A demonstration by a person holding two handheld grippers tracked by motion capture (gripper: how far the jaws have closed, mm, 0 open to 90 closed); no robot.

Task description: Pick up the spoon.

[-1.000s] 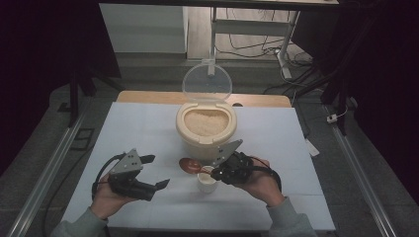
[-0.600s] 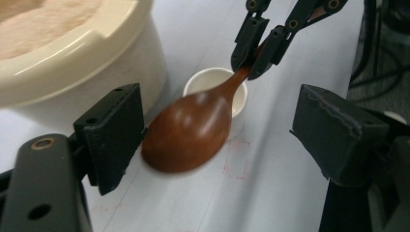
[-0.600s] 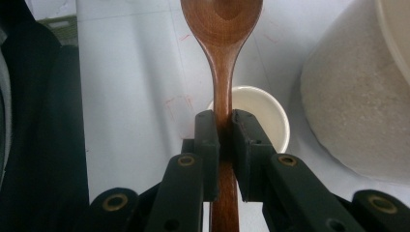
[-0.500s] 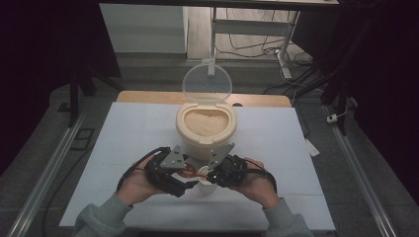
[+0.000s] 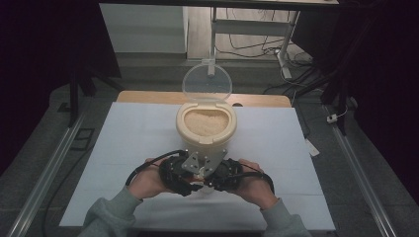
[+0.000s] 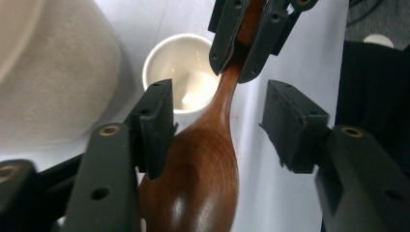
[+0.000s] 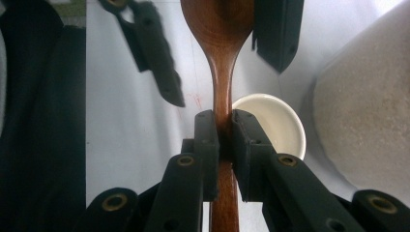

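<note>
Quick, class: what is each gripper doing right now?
Left gripper: open, jaws just closing around the brown wooden spoon.
Right gripper: shut on the spoon's handle.

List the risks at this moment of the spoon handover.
1. The left gripper has just been closing around the wooden spoon's rounded bowl, one pad not yet touching; it may slip off.
2. The right gripper clamps the handle; pulling against it could jerk the spoon.
3. The small white cup sits right beneath and could be knocked.

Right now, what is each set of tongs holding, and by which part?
The right tongs clamp the brown wooden spoon by its handle. The left tongs have just been closing around the spoon's bowl; one pad is near it, the other apart, so no grip.
</note>
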